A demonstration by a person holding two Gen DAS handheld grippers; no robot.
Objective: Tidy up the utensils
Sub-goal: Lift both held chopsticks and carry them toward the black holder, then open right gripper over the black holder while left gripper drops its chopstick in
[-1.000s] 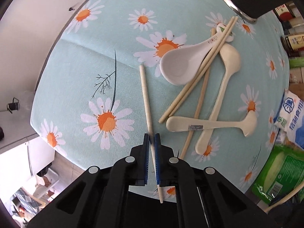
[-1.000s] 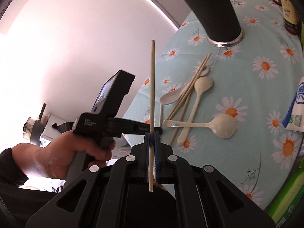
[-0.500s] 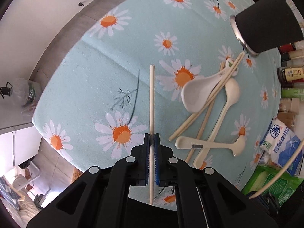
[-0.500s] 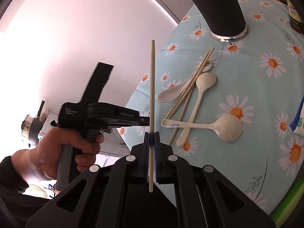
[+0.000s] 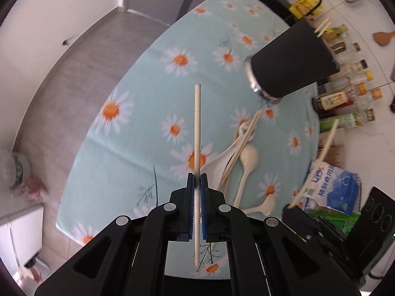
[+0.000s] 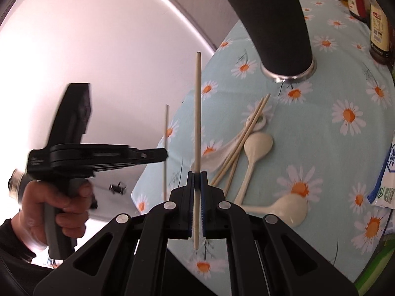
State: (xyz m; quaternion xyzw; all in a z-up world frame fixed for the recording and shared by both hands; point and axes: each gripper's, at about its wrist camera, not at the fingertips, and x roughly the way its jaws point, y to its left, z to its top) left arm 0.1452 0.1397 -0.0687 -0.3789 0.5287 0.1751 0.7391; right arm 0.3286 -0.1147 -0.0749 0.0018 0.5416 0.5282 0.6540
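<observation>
My left gripper [image 5: 196, 176] is shut on a pale chopstick [image 5: 197, 128] and holds it in the air above the daisy tablecloth [image 5: 148, 113]. My right gripper [image 6: 196, 174] is shut on another chopstick [image 6: 197, 113], held upright. The left gripper [image 6: 163, 155] with its chopstick [image 6: 166, 133] also shows in the right wrist view, at the left. The black utensil cup [image 5: 288, 61] stands at the far side, with chopsticks in it; it also shows in the right wrist view [image 6: 276, 24]. Two chopsticks [image 6: 243, 143] and three cream spoons [image 6: 254, 157] lie crossed on the cloth.
Bottles [image 5: 340, 98] line the far right edge. A salt bag [image 5: 330, 187] and a green packet [image 5: 330, 219] lie at the right. The table's left edge drops to a grey floor [image 5: 74, 74].
My left gripper has lifted its chopstick off the cloth and raised it high above the table. My right gripper, holding its chopstick, has moved closer to the black cup.
</observation>
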